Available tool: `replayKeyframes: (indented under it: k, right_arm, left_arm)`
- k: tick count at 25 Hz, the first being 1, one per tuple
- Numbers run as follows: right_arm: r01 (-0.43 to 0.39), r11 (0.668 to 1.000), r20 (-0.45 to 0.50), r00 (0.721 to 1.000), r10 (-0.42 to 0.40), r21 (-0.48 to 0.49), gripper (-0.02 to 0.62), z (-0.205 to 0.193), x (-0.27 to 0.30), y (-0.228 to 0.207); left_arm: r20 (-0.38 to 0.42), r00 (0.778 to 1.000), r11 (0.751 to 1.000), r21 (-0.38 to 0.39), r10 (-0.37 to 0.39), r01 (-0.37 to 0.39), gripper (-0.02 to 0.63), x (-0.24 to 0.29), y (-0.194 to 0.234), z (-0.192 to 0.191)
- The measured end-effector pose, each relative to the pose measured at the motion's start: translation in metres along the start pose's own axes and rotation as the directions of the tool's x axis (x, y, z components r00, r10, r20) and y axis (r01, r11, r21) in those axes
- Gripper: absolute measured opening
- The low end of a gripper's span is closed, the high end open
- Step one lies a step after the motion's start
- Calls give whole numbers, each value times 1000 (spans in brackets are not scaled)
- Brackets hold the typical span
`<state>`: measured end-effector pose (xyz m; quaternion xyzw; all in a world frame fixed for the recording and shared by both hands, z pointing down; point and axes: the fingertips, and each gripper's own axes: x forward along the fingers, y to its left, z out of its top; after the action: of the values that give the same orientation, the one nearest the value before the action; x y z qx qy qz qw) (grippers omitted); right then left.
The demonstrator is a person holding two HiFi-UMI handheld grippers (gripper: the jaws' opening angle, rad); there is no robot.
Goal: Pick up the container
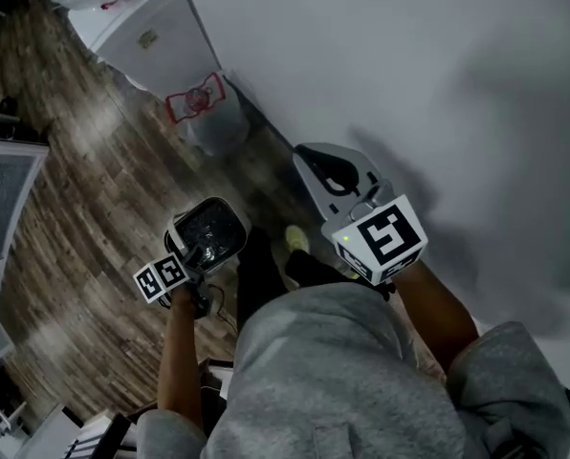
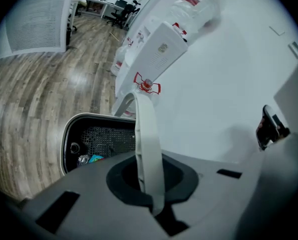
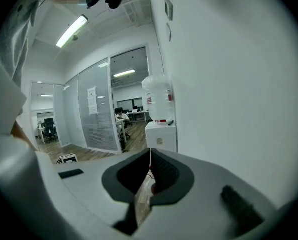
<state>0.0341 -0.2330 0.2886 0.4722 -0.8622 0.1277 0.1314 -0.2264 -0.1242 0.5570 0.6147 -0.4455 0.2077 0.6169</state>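
Container (image 2: pixel 111 136), lower left of the left gripper view, hangs from left gripper (image 2: pixel 148 184), jaws clamped on its thin white handle (image 2: pixel 145 129). Right gripper (image 3: pixel 148 184) closed, apparently empty. Likely light, rigid; handle smooth, 1 firm grip.

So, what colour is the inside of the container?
Black, with a fine mesh wall. The container shows best in the left gripper view.
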Motion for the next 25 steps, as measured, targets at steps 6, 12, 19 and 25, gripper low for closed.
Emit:
replayKeyframes:
  k: [6,12,19,25]
  right_arm:
    - [-39,999,49,998,39,0,25,10,-49,15]
    - [-76,996,88,993,80,-45,25,17,-91,29]
    - [-103,994,91,990,105,-25,25,8,-102,38]
    - [-121,991,84,988,126,-63,25,10,-100,51]
  left_arm:
    - [114,993,991,-132,38,-22,15,-45,16,-28]
    - [216,972,961,-276,93,-31,14,-90,41,-74]
    - [272,949,905,-425,158,-28,15,-113,77,-124]
    - [266,944,874,-484,196,-45,15,-122,97,-150]
